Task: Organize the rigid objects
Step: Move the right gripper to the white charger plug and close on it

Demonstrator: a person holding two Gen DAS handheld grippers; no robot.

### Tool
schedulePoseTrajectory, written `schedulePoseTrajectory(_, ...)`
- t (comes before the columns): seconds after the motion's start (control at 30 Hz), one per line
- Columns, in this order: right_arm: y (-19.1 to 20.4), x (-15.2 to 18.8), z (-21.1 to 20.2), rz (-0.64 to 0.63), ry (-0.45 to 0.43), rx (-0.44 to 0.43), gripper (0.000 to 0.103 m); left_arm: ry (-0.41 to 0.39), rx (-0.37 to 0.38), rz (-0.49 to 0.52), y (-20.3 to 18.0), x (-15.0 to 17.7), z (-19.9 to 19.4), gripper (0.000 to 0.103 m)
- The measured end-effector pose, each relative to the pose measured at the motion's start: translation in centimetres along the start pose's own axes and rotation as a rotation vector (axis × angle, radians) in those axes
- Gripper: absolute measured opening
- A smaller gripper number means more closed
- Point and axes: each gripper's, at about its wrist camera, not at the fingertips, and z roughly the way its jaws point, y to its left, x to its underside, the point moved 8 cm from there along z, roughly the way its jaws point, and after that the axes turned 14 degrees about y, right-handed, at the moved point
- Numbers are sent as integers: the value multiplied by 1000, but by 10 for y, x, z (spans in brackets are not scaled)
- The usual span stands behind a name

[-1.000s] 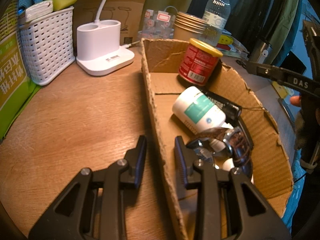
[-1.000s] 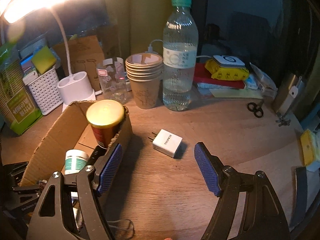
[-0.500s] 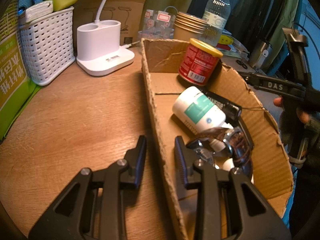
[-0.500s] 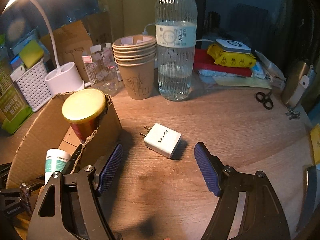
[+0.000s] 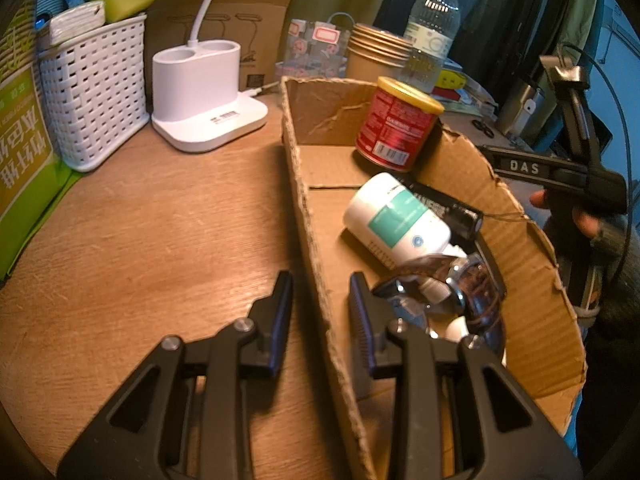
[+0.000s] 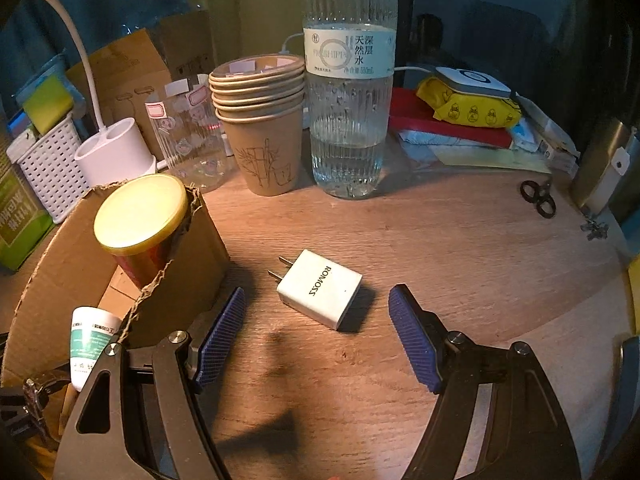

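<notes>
The left gripper (image 5: pixel 318 312) straddles the box (image 5: pixel 532 280) at its near left wall, one jaw outside, one inside; the jaws stand narrowly apart and whether the pads press the cardboard cannot be told. Left of that wall the table (image 5: pixel 160 224) lies bare up to the lamp base (image 5: pixel 208 96) and basket (image 5: pixel 94 92). In the box: one red can (image 5: pixel 394 124) upright at the far end, one white bottle (image 5: pixel 394 216) lying down, and some dark and shiny items too jumbled to count.

The right gripper (image 6: pixel 316 328) hangs wide open, empty, its pads either side of one white charger (image 6: pixel 320 288) lying on the table just right of the box. Bare wood runs from the charger to the cup stack (image 6: pixel 262 120), one water bottle (image 6: pixel 350 92) and scissors (image 6: pixel 538 196).
</notes>
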Motion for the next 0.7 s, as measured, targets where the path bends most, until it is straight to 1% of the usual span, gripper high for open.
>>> schedulePoseTrajectory(0.23,-1,-6,8,-4,10,2,77,0,-1,0,0,0,0,31)
schedulePoseTrajectory(0.47,-3,-11,22,-5,38,-8,77,0,-1,-1,0,0,0,31)
schedulePoseTrajectory(0.7,-4,-9,37,-9,62,26,77,0,-1,-1,0,0,0,31)
